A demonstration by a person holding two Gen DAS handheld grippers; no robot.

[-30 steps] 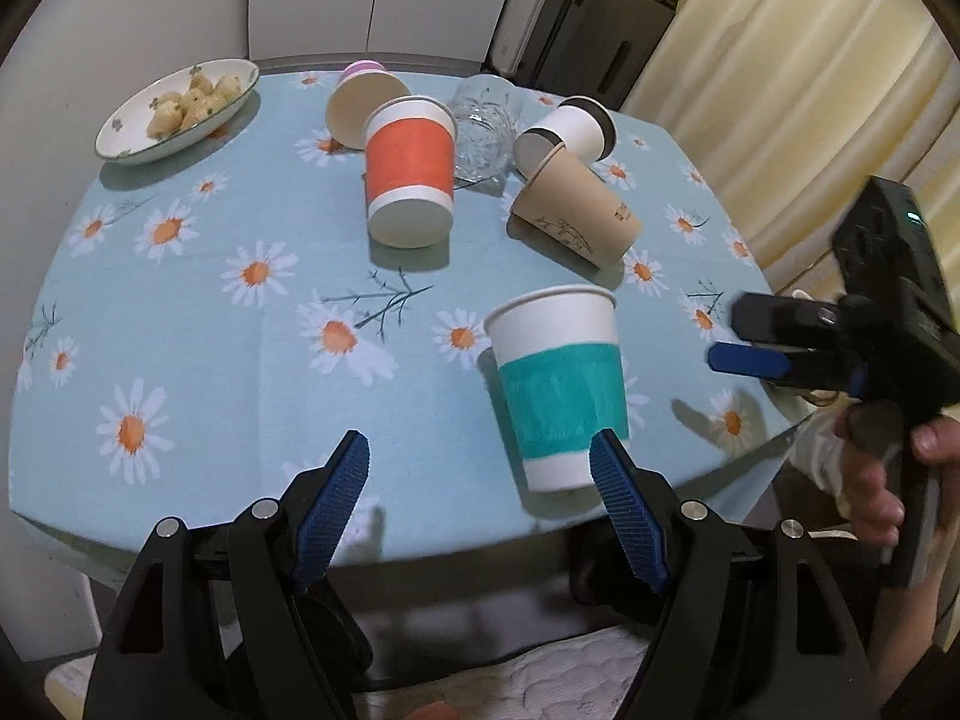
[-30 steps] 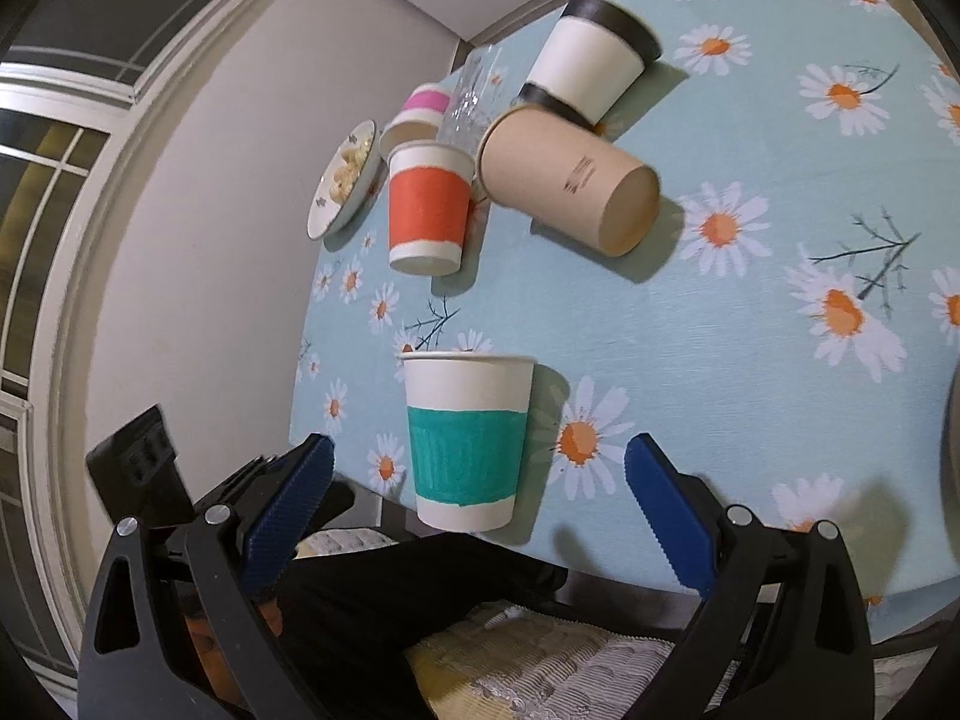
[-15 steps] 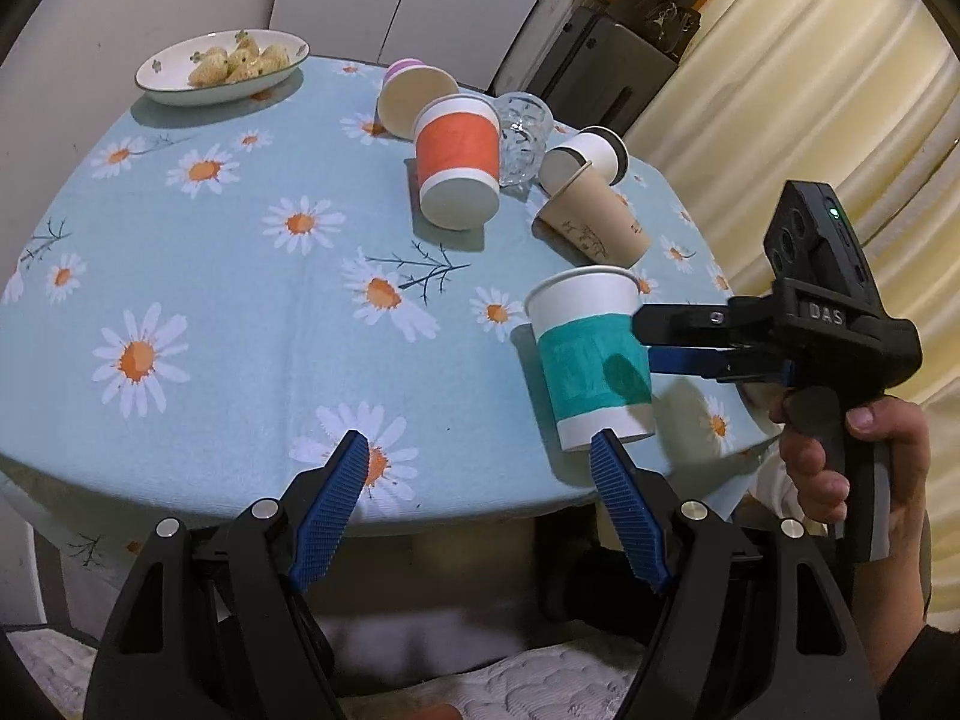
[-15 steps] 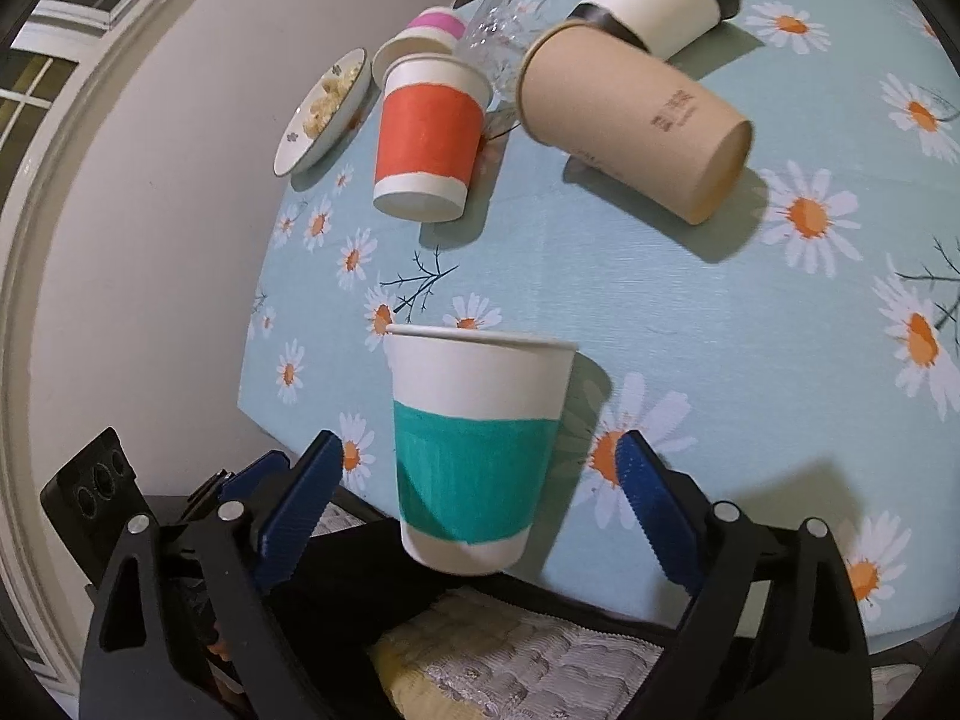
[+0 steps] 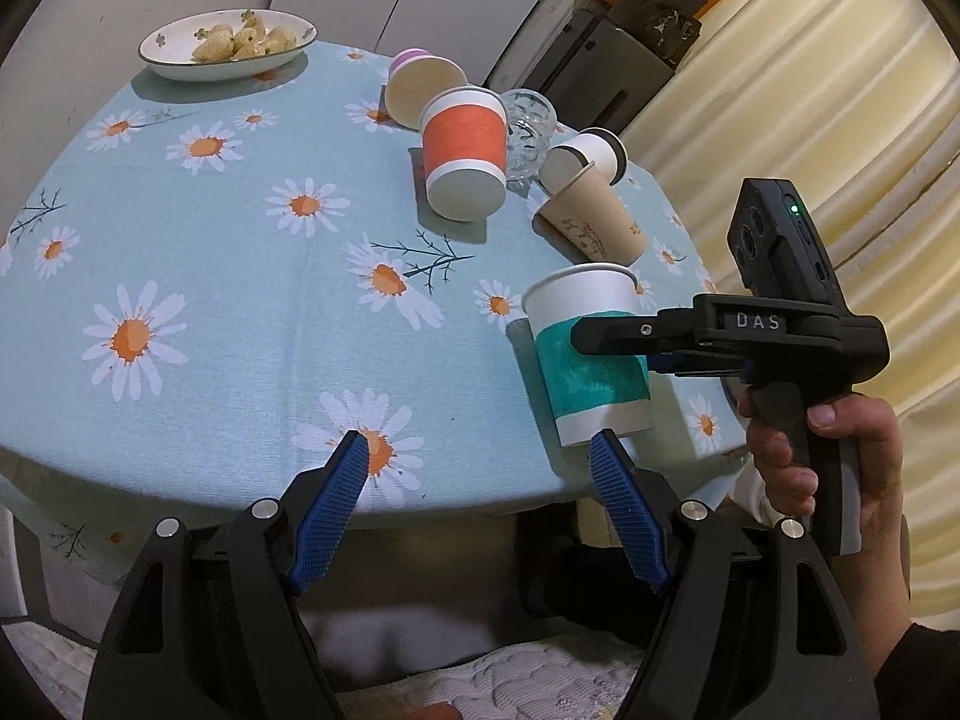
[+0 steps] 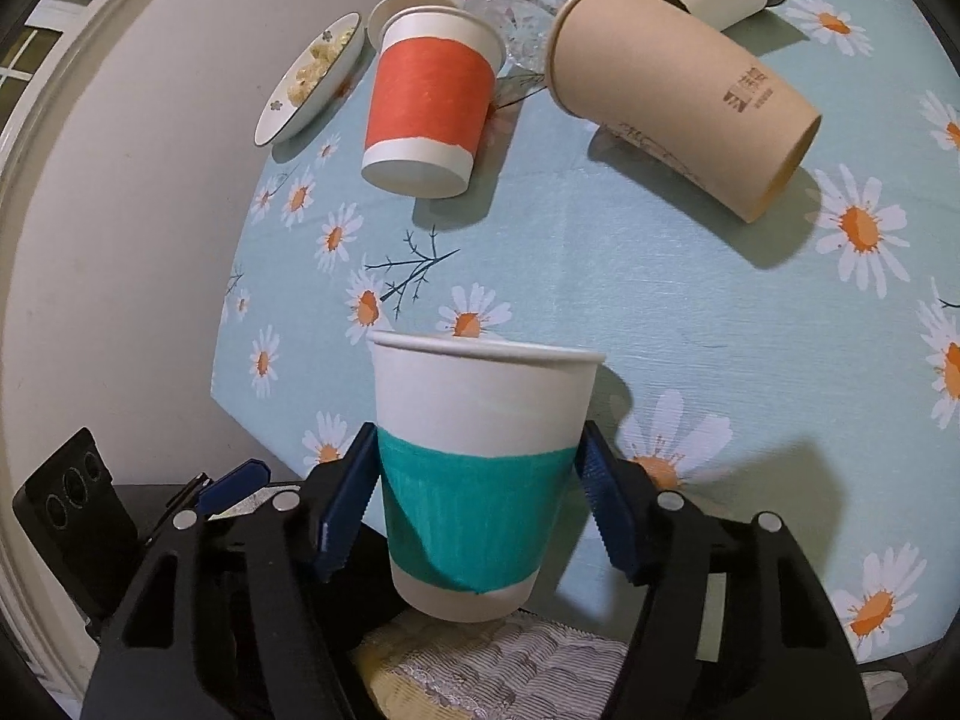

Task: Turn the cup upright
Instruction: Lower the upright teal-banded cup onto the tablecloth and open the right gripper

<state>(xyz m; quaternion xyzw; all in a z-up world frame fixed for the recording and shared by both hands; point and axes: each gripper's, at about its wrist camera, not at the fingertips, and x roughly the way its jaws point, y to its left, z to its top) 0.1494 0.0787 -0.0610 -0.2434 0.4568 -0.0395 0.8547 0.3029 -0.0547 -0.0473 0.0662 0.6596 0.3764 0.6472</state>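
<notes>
A white paper cup with a teal band (image 6: 480, 468) stands upright near the table's front edge; it also shows in the left wrist view (image 5: 591, 354). My right gripper (image 6: 477, 495) is shut on the cup's teal band, one blue pad on each side; in the left wrist view it reaches in from the right. My left gripper (image 5: 480, 510) is open and empty, just off the table's front edge, left of the cup.
An orange-banded cup (image 5: 462, 153), a brown cup (image 5: 594, 222), a white cup with black rim (image 5: 591, 156) and a pink-based cup (image 5: 420, 84) lie on their sides on the daisy tablecloth (image 5: 210, 276). A glass (image 5: 528, 126) stands among them. A snack plate (image 5: 228, 48) sits far left.
My right gripper has moved in around the teal-banded cup and closed on it. My left gripper has stayed open and drawn back slightly.
</notes>
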